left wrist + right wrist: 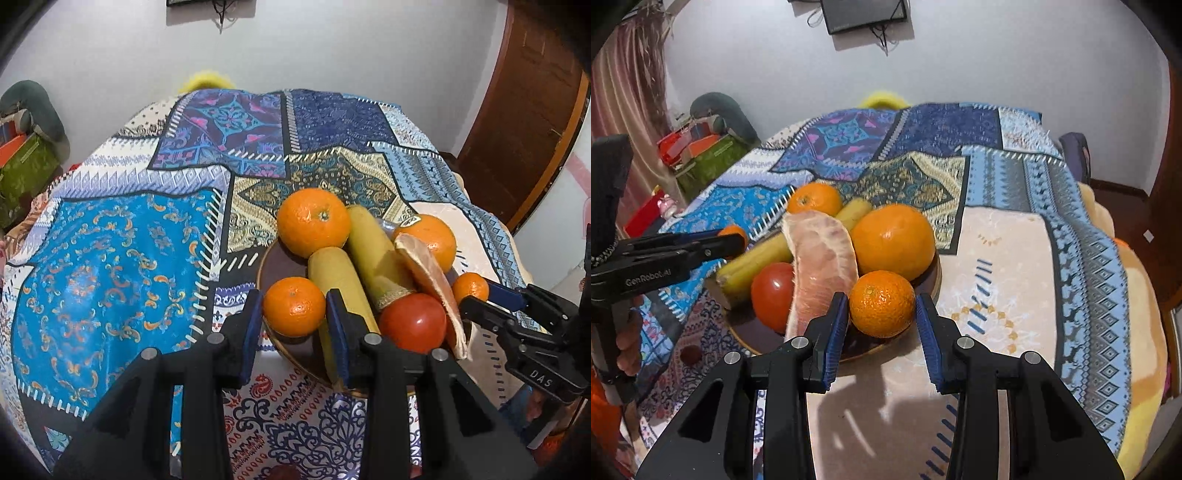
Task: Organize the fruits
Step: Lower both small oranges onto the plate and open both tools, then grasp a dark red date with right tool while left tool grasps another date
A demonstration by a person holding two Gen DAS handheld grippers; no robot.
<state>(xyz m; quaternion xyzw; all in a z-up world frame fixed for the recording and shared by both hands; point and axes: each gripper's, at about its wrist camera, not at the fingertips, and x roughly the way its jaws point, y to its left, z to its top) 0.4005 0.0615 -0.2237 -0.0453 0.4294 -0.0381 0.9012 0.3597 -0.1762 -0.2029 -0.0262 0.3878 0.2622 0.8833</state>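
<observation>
Left wrist view: my left gripper [293,317] brackets a small orange [293,306] on the plate [275,258], pads not visibly pressing. My right gripper [882,317] likewise straddles another orange [882,303]. I should close gently, then lift straight up, clear of the banana [338,280].

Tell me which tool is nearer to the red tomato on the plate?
Left. The left tool brackets a small orange just left of the tomato; the right tool brackets another small orange, with the pomelo wedge between.
</observation>
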